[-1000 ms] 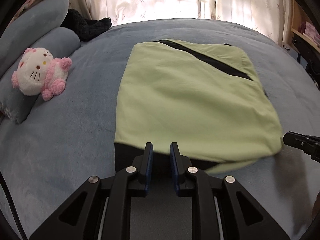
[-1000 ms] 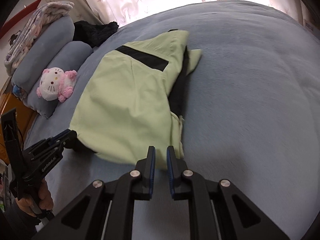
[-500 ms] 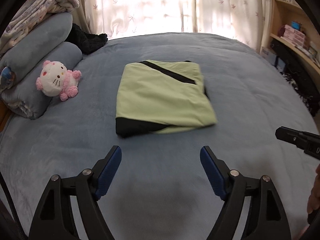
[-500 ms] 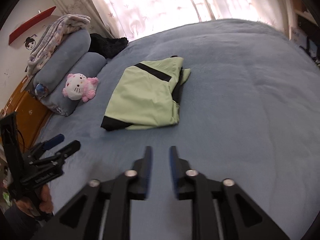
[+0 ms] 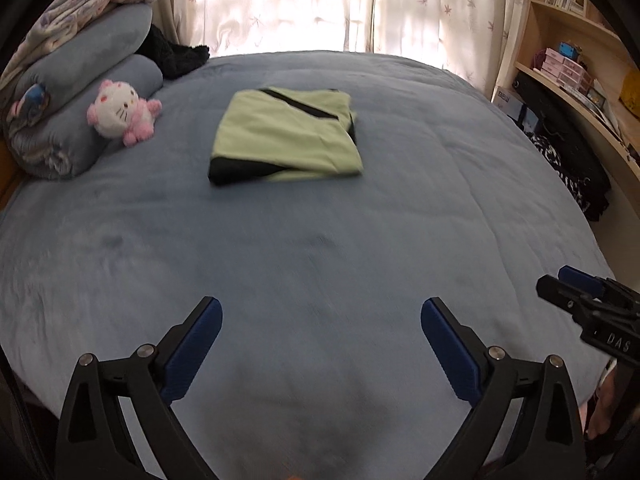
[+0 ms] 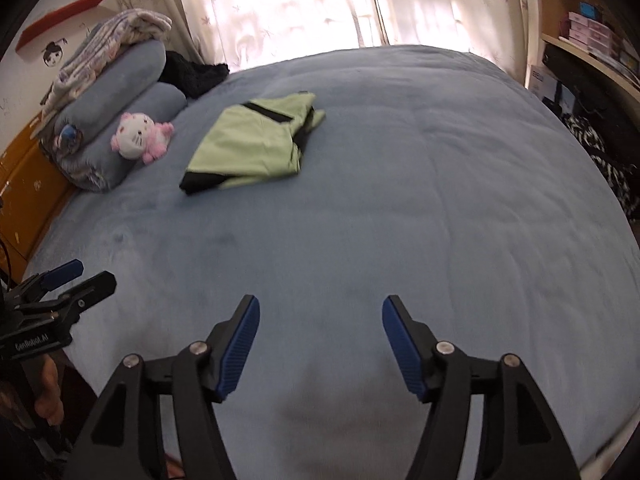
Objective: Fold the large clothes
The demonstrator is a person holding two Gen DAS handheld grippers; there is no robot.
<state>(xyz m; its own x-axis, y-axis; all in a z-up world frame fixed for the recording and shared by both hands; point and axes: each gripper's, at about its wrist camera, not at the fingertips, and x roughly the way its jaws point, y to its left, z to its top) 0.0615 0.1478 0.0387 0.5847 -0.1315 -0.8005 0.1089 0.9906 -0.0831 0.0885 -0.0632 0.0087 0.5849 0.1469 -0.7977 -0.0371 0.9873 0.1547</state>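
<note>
A light green garment with black trim (image 5: 286, 138) lies folded into a flat rectangle on the blue bed (image 5: 320, 248); it also shows in the right wrist view (image 6: 252, 146). My left gripper (image 5: 320, 312) is open and empty, held well back from the garment near the bed's front edge. My right gripper (image 6: 318, 312) is open and empty, also far back from the garment. The right gripper shows at the right edge of the left wrist view (image 5: 576, 292), and the left gripper at the left edge of the right wrist view (image 6: 76, 280).
A pink and white plush cat (image 5: 120, 112) leans on rolled blue bedding (image 5: 80, 92) at the far left. A black fuzzy item (image 5: 176, 56) lies by the curtains. Shelves (image 5: 580, 72) stand to the right, a wooden cabinet (image 6: 24, 184) to the left.
Both grippers were shut at the garment's near edge, then let go, opened wide and pulled back toward the bed's front edge. The garment stays folded on the bed.
</note>
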